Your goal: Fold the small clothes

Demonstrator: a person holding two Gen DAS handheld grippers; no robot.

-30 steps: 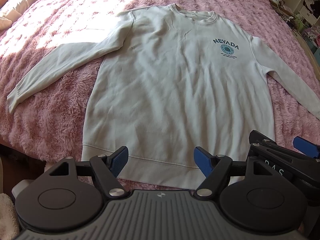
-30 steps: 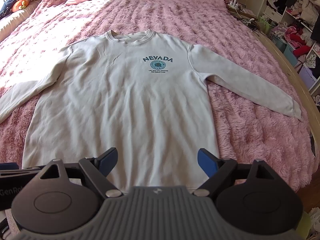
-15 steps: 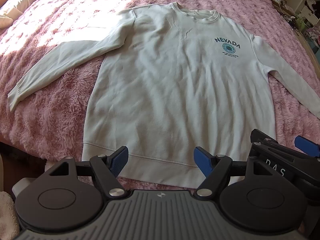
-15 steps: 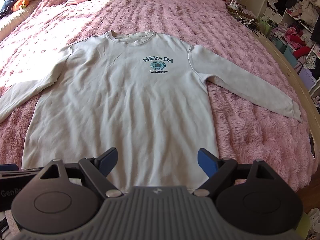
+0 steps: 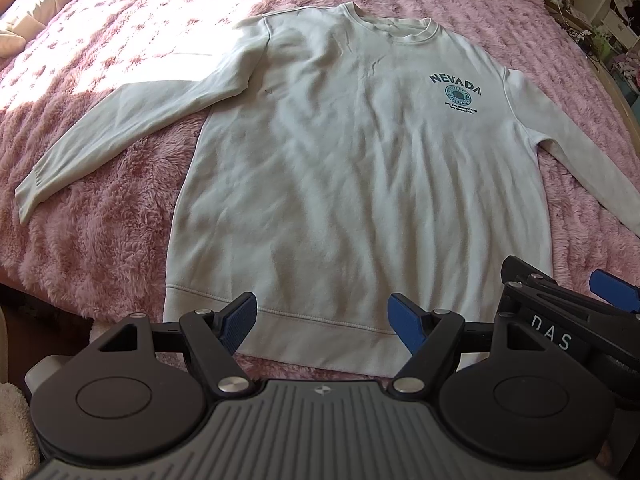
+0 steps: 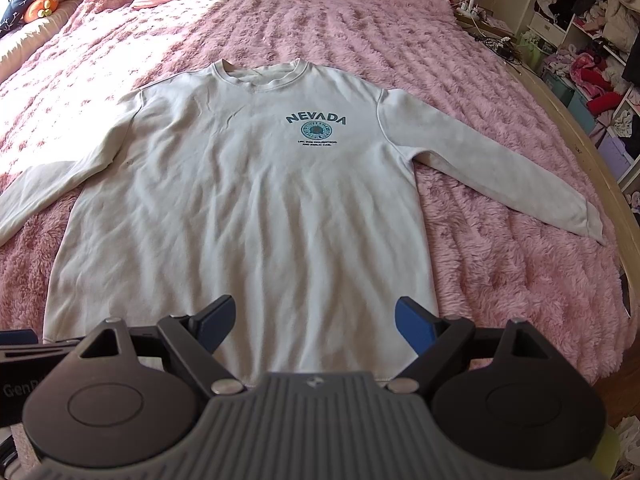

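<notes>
Above the hem, my left gripper (image 5: 322, 322) and right gripper (image 6: 316, 322) have barely drifted, both spread wide and empty; the sweatshirt (image 6: 248, 200) lies flat, unfolded.

Sunlight falls across a fluffy pink bedspread (image 6: 460, 80), with cluttered white shelves (image 6: 592, 20) beside the bed.

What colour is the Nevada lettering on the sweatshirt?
Dark teal lettering on a pale grey-green sweatshirt; clearest in the right wrist view.
</notes>
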